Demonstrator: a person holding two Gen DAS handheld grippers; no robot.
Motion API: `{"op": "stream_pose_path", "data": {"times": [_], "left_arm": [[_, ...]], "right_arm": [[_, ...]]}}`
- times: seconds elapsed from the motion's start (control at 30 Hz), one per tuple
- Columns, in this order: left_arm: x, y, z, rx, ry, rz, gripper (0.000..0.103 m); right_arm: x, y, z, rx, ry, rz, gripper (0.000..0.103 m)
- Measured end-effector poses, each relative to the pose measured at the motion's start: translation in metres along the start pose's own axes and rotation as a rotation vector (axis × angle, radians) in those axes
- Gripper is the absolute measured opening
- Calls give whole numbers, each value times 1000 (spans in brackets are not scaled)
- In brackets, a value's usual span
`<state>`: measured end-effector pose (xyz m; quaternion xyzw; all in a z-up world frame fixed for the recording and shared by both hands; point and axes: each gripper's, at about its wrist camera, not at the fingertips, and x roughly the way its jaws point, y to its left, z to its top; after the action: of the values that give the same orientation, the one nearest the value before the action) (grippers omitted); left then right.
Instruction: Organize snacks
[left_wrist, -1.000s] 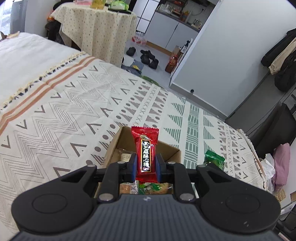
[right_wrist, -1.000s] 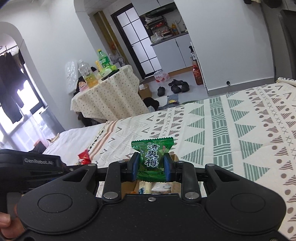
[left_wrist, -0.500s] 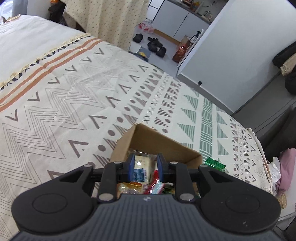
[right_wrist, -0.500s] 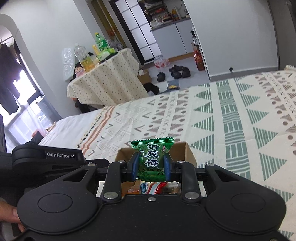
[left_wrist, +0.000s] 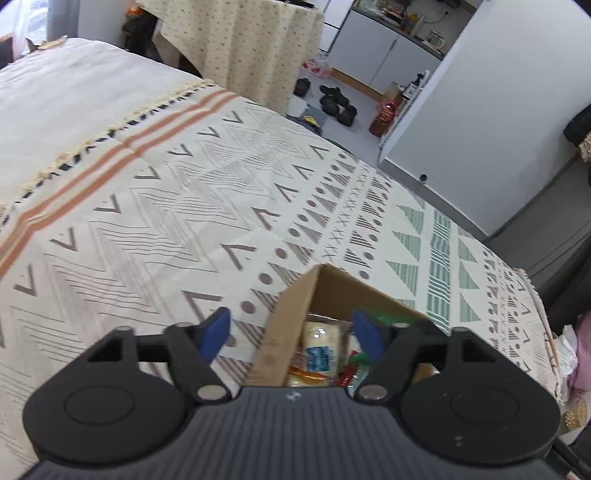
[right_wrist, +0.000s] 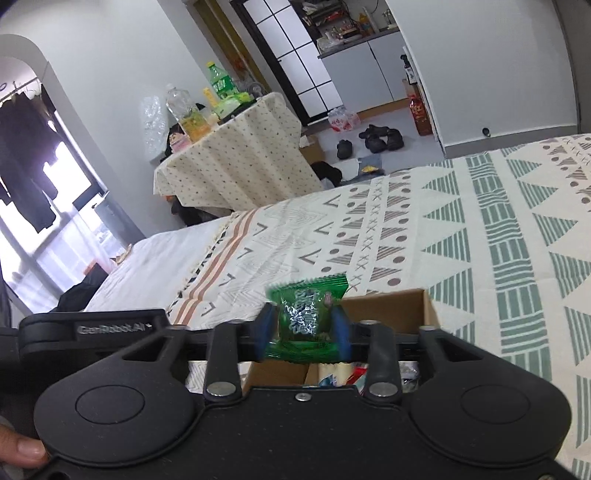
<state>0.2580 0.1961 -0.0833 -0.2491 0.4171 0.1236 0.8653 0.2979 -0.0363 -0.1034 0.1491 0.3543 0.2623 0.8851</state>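
An open cardboard box (left_wrist: 291, 317) sits on the patterned bedspread and holds several wrapped snacks, among them a pale packet (left_wrist: 320, 345) and a red one (left_wrist: 347, 376). My left gripper (left_wrist: 293, 330) is open and empty just above the box's near left wall. My right gripper (right_wrist: 304, 328) is shut on a green candy packet (right_wrist: 306, 314) and holds it over the box (right_wrist: 391, 314). The left gripper's black body (right_wrist: 92, 328) shows at the left of the right wrist view.
The bedspread (left_wrist: 184, 206) stretches far to the left and back. Beyond the bed stand a cloth-covered table (right_wrist: 236, 162) with bottles, shoes on the floor (right_wrist: 380, 136), and white cabinets (left_wrist: 384, 62). The bed's right edge (left_wrist: 535, 295) is near the box.
My left gripper let the red snack go into the box and opened wide, shifting left. My right gripper came lower and closer over the box with the green packet.
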Motion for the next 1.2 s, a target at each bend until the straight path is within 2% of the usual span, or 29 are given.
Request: {"op": "stream_pose_path", "data": {"times": [0.03, 0.13, 0.2, 0.37, 0.47, 0.7, 0.87, 1.0, 1.2], "left_arm": [[-2, 2, -1, -2, 0, 2, 76], [-8, 7, -4, -12, 12, 14, 77], [-15, 10, -8, -24, 7, 17, 84], [-31, 14, -16, -30, 3, 26, 87], [-43, 12, -21, -26, -9, 25, 92], [-71, -5, -35, 33, -37, 1, 97], [-87, -12, -51, 61, -29, -19, 103], [-102, -17, -61, 88, -18, -23, 103], [-130, -26, -76, 130, -42, -32, 103]], "right_arm": [[-1, 1, -1, 0, 1, 1, 61], [-8, 1, -5, -13, 5, -15, 60], [-12, -1, -5, 4, 13, -27, 60], [-27, -3, -6, 8, 16, -49, 60], [-39, -4, -8, 13, 28, -68, 61], [-67, -2, -19, -17, 57, -98, 73], [-95, 0, -19, -32, 34, -130, 86], [-117, 0, -19, -51, 18, -159, 92], [-152, -4, -24, -54, -6, -184, 101]]}}
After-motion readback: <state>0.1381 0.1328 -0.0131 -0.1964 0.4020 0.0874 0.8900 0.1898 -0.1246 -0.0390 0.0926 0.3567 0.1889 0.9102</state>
